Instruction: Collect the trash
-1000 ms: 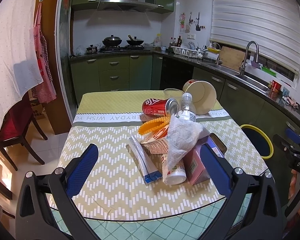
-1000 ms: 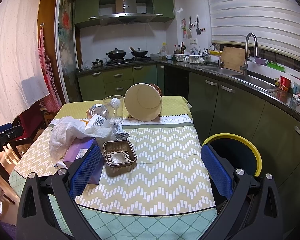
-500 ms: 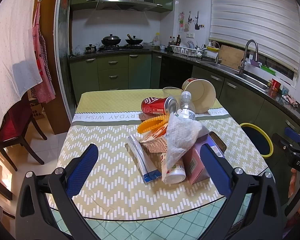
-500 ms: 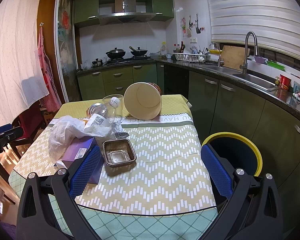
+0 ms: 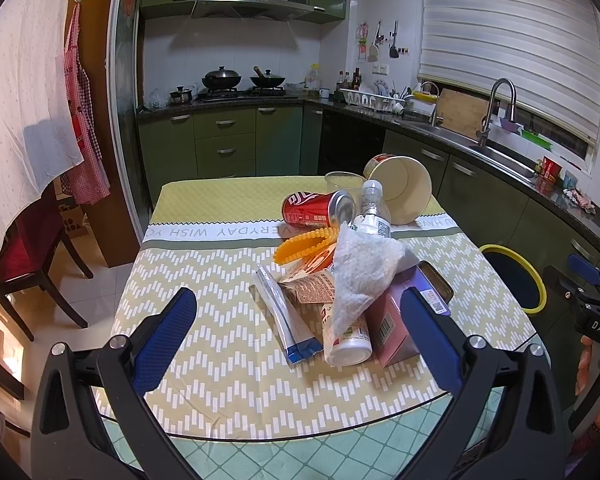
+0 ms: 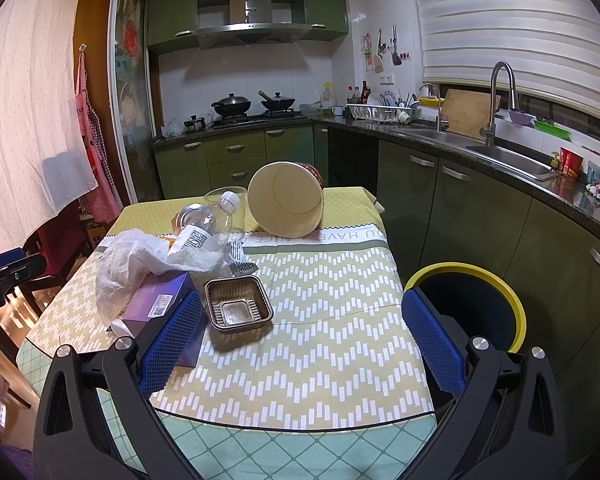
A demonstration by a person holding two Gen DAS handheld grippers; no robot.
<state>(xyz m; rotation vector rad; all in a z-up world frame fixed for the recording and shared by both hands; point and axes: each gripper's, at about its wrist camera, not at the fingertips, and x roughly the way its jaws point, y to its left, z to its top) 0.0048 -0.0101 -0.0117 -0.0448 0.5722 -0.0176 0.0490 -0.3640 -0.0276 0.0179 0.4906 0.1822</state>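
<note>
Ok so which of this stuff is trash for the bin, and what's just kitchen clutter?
For the job: red can, water bottle, paper bowl, foil tray, crumpled tissue, yellow-rimmed bin.

Just lying about: woks, dish rack, cutting board, apron.

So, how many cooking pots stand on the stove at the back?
3: a small pot at the stove's left end, a lidded wok in the middle, another wok to its right. None seems hidden.

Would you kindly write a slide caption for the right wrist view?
Open right gripper hovers over the table's edge, facing a foil tray among litter, yellow-rimmed bin beside.
</note>
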